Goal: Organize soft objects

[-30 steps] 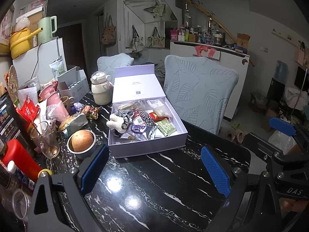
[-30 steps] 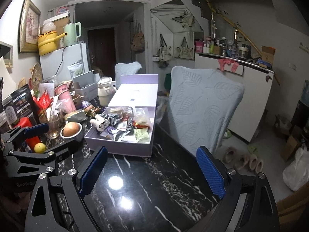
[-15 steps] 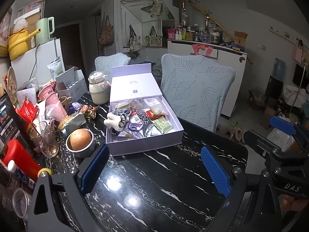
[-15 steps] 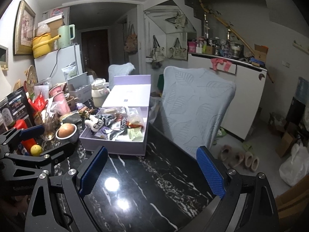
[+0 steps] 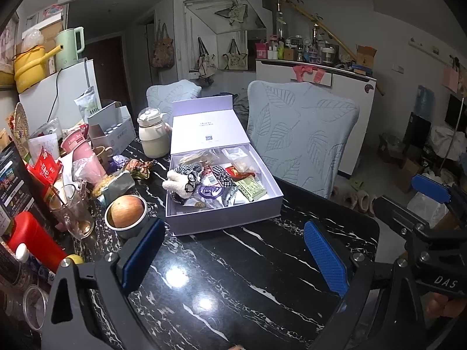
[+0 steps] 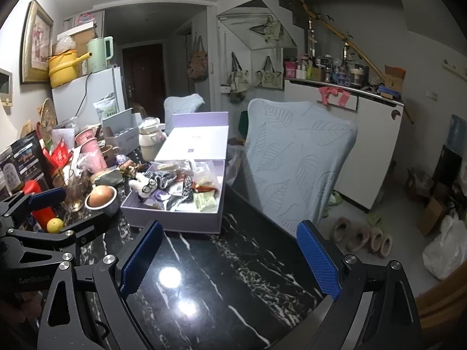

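Observation:
An open lavender box lies on the black marble table, its lid folded back. Inside are a small white plush toy with glasses, checkered fabric pieces and several packets. My left gripper hovers open over the bare table in front of the box, nothing between its blue pads. My right gripper is likewise open and empty, to the right of the left one. Each gripper shows at the edge of the other's view.
Left of the box stand a metal bowl with a round fruit, a glass mug, a red bottle, a cream kettle and many packages. A leaf-patterned chair stands behind the table's right edge. Slippers lie on the floor.
Both views shifted slightly; the box sits a little nearer and further left in the right wrist view. Both grippers stay open and nothing on the table has moved.

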Demonstrator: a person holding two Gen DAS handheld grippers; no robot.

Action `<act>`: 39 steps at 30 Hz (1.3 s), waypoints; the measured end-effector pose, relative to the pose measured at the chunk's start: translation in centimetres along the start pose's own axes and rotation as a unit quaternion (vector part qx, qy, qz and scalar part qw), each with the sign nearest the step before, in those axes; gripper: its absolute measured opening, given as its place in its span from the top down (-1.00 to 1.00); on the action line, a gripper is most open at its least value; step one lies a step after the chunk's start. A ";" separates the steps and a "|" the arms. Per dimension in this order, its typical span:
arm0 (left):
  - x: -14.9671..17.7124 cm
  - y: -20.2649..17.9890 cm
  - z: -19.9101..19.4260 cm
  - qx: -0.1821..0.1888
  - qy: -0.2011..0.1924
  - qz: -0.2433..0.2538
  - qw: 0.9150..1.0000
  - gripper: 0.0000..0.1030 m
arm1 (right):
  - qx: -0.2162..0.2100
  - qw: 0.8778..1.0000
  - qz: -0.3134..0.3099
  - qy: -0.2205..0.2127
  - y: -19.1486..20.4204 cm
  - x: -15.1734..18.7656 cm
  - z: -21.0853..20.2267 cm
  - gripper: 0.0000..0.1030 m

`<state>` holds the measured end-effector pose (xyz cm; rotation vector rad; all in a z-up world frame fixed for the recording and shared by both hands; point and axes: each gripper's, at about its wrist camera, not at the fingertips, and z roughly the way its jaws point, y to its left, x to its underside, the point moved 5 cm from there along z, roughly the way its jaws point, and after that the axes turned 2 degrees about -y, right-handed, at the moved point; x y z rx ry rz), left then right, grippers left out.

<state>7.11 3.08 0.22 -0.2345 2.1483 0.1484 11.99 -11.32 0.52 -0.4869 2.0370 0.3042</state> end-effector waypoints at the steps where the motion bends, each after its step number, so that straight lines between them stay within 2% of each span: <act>1: 0.0 0.1 0.0 -0.001 0.001 -0.002 1.000 -0.90 | 0.000 1.000 0.000 0.000 0.0 0.0 0.0 -0.83; 39: 0.2 1.5 1.4 -0.031 0.012 -0.004 0.999 -0.90 | -0.001 1.000 0.005 0.027 0.0 1.1 2.0 -0.83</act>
